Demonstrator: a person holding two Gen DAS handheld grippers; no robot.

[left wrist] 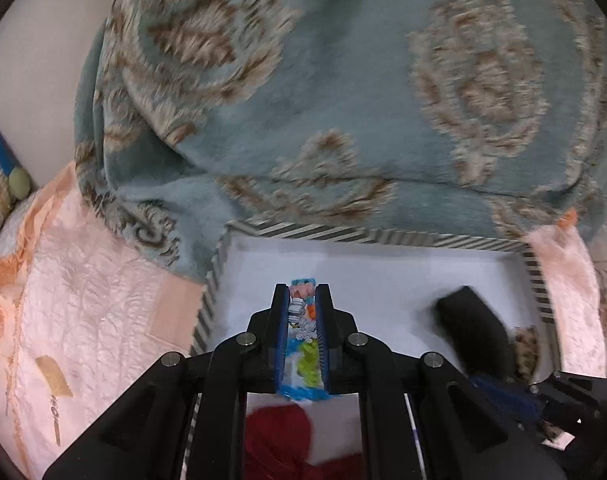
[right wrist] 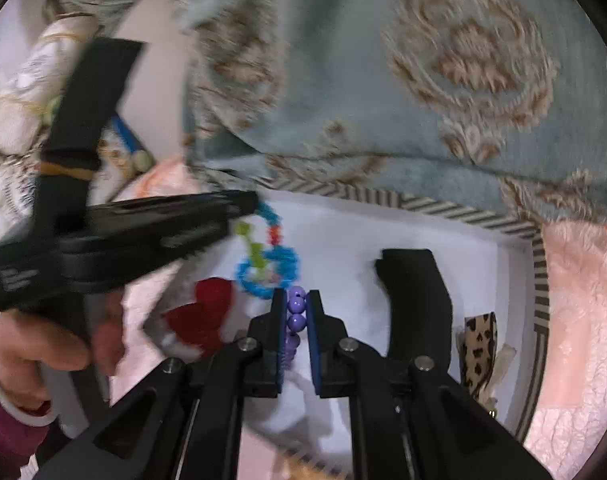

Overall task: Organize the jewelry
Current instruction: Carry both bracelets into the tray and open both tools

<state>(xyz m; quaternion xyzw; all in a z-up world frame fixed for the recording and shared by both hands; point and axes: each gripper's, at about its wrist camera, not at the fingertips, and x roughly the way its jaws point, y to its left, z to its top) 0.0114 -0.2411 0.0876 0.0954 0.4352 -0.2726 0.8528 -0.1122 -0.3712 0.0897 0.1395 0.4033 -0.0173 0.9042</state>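
Note:
My left gripper [left wrist: 303, 290] is shut on a multicoloured bead bracelet [left wrist: 303, 320] of blue, orange, white and green beads, held over a white-lined box with a striped rim [left wrist: 343, 234]. In the right wrist view the left gripper [right wrist: 255, 200] comes in from the left, and the bracelet's blue loop [right wrist: 269, 268] dangles from its tips above the box [right wrist: 443, 204]. My right gripper [right wrist: 296, 296] is shut on a string of purple beads [right wrist: 296, 312], just in front of that loop.
Inside the box lie a black item [right wrist: 415, 300], a red heart-shaped piece [right wrist: 207, 312] and a leopard-print ribbon [right wrist: 479, 344]. A teal patterned blanket [left wrist: 343, 100] rises behind the box, and pink quilted fabric [left wrist: 83, 300] surrounds it. A hand [right wrist: 43, 344] holds the left gripper.

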